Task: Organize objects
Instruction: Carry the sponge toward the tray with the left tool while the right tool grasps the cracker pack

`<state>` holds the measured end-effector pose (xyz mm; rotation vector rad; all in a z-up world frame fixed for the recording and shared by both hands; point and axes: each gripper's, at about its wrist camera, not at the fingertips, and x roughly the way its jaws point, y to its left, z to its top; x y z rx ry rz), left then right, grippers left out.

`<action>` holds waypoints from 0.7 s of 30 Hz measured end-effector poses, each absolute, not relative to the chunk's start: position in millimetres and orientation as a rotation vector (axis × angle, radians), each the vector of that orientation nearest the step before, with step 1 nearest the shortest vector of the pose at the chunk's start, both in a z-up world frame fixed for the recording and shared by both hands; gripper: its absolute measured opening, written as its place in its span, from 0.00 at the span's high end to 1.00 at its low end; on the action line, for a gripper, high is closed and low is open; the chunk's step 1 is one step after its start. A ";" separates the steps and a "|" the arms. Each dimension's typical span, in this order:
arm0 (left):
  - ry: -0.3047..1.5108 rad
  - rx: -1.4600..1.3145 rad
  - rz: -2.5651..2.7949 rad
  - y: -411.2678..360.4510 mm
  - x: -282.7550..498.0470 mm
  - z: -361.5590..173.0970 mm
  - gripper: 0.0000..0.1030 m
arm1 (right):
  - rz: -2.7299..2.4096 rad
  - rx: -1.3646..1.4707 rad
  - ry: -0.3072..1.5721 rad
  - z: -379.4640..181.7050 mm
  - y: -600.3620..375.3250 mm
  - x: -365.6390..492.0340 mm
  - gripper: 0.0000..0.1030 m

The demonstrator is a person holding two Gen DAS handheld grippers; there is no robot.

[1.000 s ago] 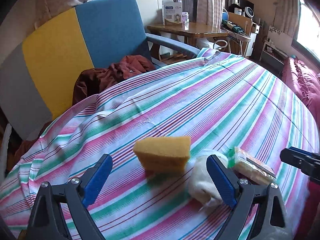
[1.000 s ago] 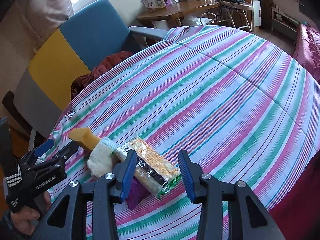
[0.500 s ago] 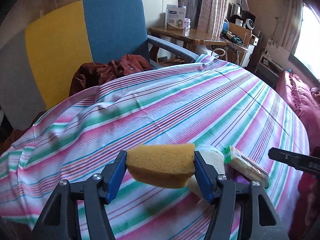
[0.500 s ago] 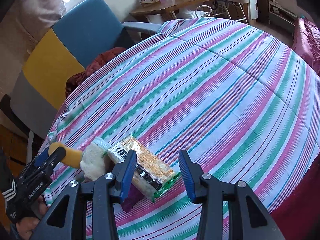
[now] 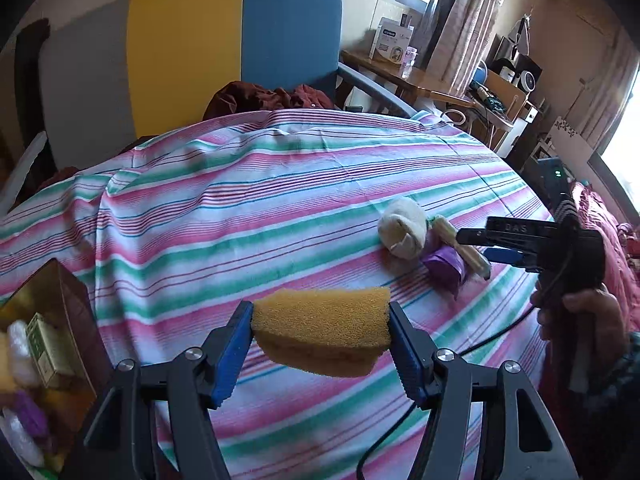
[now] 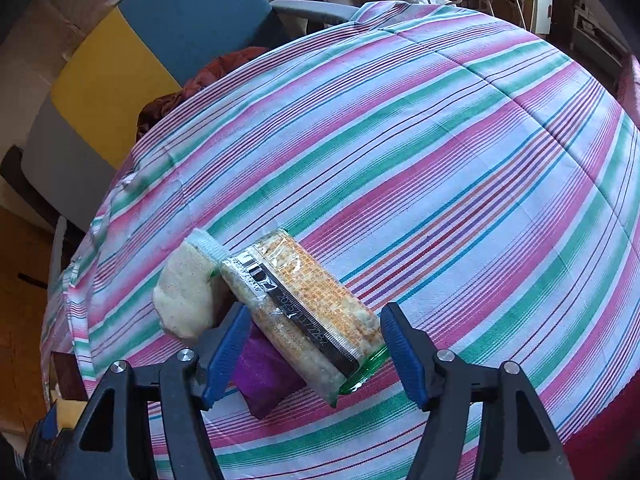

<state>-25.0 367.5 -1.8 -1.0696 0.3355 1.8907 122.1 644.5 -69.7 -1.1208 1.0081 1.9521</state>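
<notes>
Above the striped cloth (image 5: pixel 320 184), the left gripper (image 5: pixel 320 340) clamps the sponge (image 5: pixel 322 330).

At the lower left of the left wrist view, a brown box (image 5: pixel 70 304) is cut off by the picture's edge, and its contents are blurred: a greenish carton (image 5: pixel 48 350), white lumps and something purple, none clear enough to name. The purple packet (image 6: pixel 264 376) lies mostly hidden under the cracker pack (image 6: pixel 304 312) in the right wrist view, so its shape cannot be told. The pale round thing (image 6: pixel 186 292) beside them is perhaps a rolled sock. The person's hand (image 5: pixel 580 320) is cropped at the frame's right side. Print on the white carton (image 5: pixel 390 42) on the far desk is too small to read.
</notes>
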 end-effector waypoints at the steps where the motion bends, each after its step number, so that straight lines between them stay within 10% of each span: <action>1: 0.322 -1.069 1.885 358.0 -21.0 1.1 0.36 | 1.944 -1.135 0.974 -71.0 644.2 119.8 0.33; 21: 0.097 -1.102 2.069 196.8 -24.7 24.9 0.35 | 1.813 -1.271 0.680 -93.0 643.9 113.2 0.47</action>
